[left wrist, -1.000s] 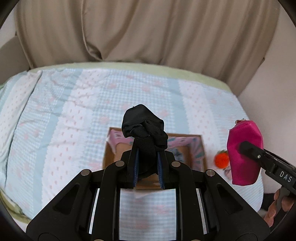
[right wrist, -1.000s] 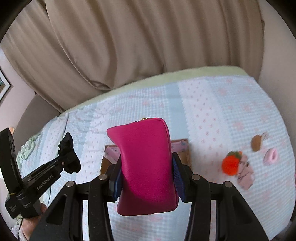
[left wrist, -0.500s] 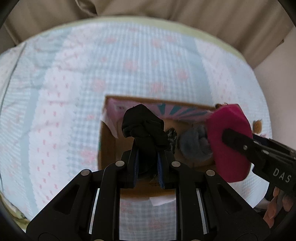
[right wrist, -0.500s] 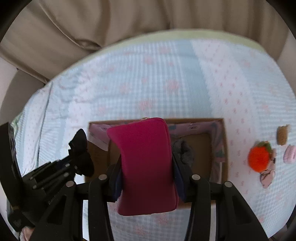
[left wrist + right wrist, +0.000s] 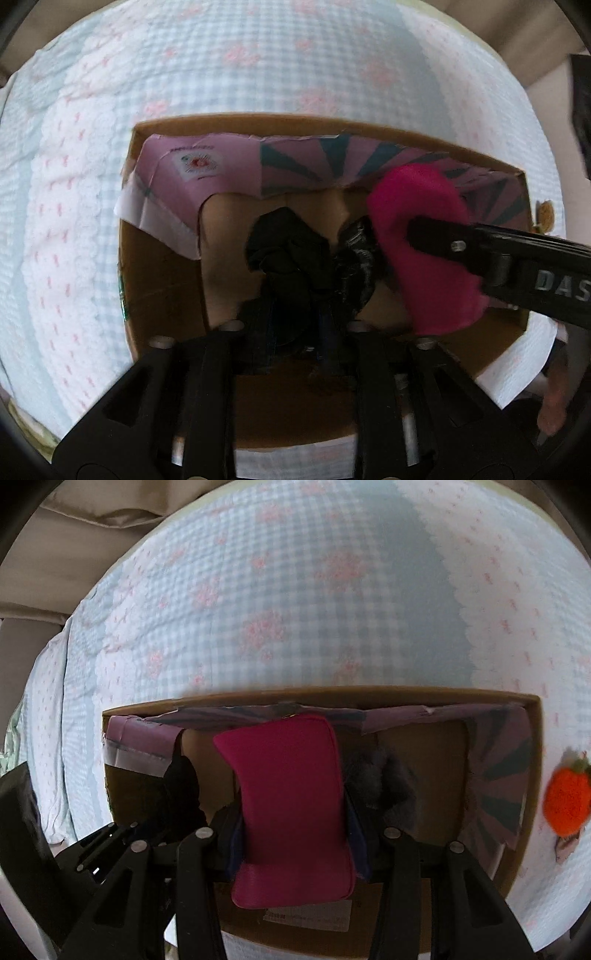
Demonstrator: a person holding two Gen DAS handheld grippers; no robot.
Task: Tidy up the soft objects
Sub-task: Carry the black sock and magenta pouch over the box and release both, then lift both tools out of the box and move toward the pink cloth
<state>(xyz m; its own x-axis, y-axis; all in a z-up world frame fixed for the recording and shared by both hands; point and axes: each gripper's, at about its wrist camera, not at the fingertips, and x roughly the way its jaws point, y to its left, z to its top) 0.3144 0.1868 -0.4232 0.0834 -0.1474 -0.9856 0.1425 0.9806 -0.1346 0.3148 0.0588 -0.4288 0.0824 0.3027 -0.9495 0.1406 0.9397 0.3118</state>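
Black crumpled cloth (image 5: pixel 288 247) sits inside the cardboard box (image 5: pixel 162 266), between the left tool's (image 5: pixel 295 325) opening jaws. Right, the magenta pouch (image 5: pixel 291 805) stays gripped as the right tool (image 5: pixel 295 834) loosens, near the far wall.

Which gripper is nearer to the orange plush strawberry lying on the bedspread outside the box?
Right. The right gripper, with the pink pouch, sits over the box's middle; the strawberry lies beyond its right wall. The left gripper is further left.
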